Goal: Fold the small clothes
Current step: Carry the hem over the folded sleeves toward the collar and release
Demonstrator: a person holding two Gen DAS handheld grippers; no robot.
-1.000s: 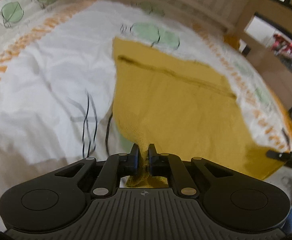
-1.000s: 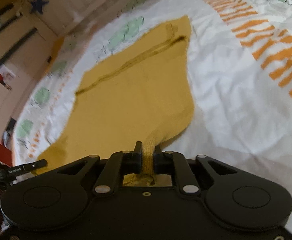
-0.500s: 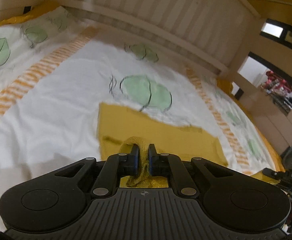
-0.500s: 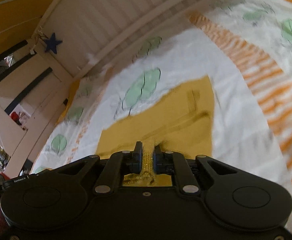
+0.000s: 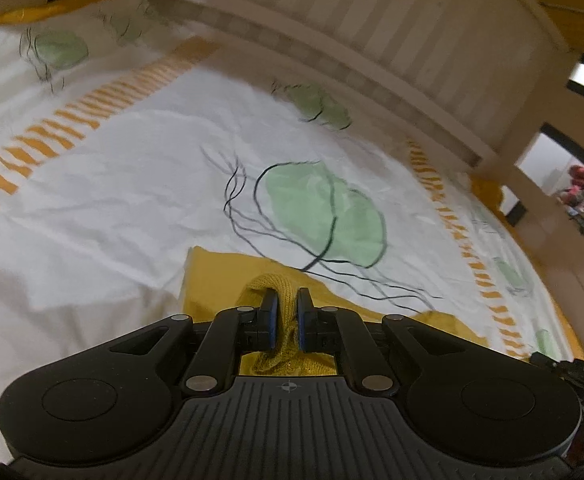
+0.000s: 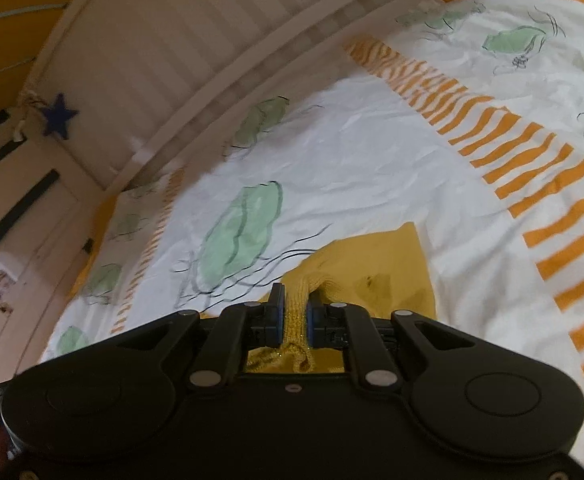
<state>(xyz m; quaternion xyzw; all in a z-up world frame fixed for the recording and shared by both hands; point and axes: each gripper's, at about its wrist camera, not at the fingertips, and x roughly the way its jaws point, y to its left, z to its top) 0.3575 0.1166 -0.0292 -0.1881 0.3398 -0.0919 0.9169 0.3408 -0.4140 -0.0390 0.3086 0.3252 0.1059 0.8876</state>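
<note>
A mustard-yellow knit garment (image 5: 219,280) lies on a bed sheet, mostly hidden under both grippers. My left gripper (image 5: 285,306) is shut on a bunched ribbed edge of it, low over the cloth. My right gripper (image 6: 295,306) is shut on another ribbed edge of the same garment (image 6: 376,268), whose far corner shows just beyond the fingers. Only a narrow strip of the garment shows ahead of each gripper.
The white bed sheet (image 5: 131,184) has green leaf prints and orange stripes (image 6: 504,136). A cream slatted bed rail (image 5: 372,40) runs along the far side, and it also shows in the right wrist view (image 6: 195,60) with a blue star (image 6: 57,116).
Both grippers have carried the held edges forward over the garment toward its far edge. The large spread yellow area seen a second ago has shrunk to a narrow strip.
</note>
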